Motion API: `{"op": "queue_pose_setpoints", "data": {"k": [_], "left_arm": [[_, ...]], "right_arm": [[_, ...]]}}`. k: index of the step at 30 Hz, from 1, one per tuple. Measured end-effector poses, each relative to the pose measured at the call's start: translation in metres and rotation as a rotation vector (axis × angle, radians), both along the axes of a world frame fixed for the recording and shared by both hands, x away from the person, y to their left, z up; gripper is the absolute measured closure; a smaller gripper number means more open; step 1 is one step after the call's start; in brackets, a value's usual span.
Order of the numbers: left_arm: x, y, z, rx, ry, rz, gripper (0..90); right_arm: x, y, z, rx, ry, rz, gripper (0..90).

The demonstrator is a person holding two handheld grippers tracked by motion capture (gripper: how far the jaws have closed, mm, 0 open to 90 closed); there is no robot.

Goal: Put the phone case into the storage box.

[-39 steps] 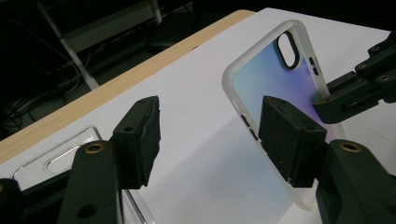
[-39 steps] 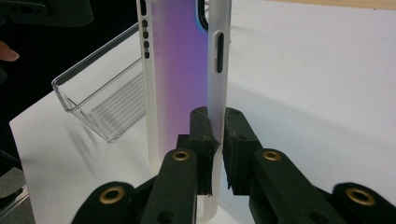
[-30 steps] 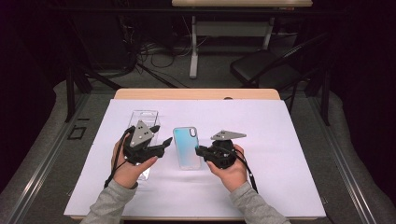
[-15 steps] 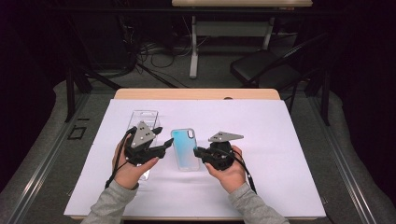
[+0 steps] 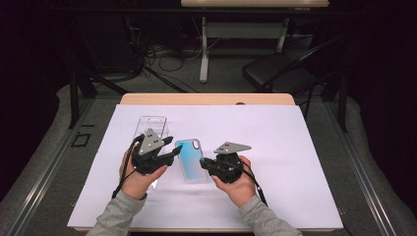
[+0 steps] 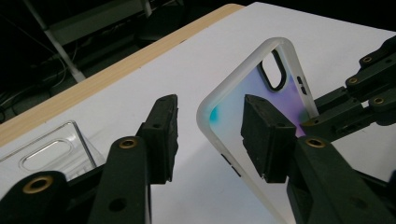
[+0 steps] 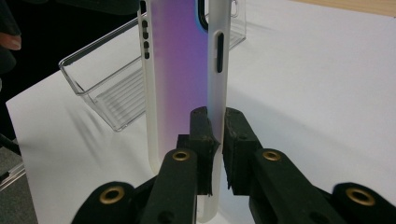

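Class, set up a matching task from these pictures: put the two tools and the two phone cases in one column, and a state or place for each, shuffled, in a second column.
Column one:
1. left tool
2. right tool
3. coloured phone case
4. clear phone case

Column two:
A. lies behind the left hand, untouched
B. clamped on the case's side wall
C. jaws astride the case's edge, just been closing
D. frosted rim, blue-to-purple back, between the two tools

Pairs: 1-C, 2-B, 3-D, 4-A
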State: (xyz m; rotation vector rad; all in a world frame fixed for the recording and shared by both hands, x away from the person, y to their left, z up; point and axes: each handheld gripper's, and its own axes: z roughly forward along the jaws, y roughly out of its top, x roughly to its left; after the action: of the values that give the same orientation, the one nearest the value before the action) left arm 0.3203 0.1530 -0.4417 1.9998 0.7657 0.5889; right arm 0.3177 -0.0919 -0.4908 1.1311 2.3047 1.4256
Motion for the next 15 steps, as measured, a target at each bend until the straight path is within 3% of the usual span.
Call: {"op": "queue_pose_setpoints", "data": {"k": [15], "left_arm": [[-0.0012,-0.0006,-0.0015,-0.007,0.059,0.032,67.7]], "right_arm": [[-0.0032,0.0035,0.0,-0.011,-0.009,-0.007,83.1]]}}
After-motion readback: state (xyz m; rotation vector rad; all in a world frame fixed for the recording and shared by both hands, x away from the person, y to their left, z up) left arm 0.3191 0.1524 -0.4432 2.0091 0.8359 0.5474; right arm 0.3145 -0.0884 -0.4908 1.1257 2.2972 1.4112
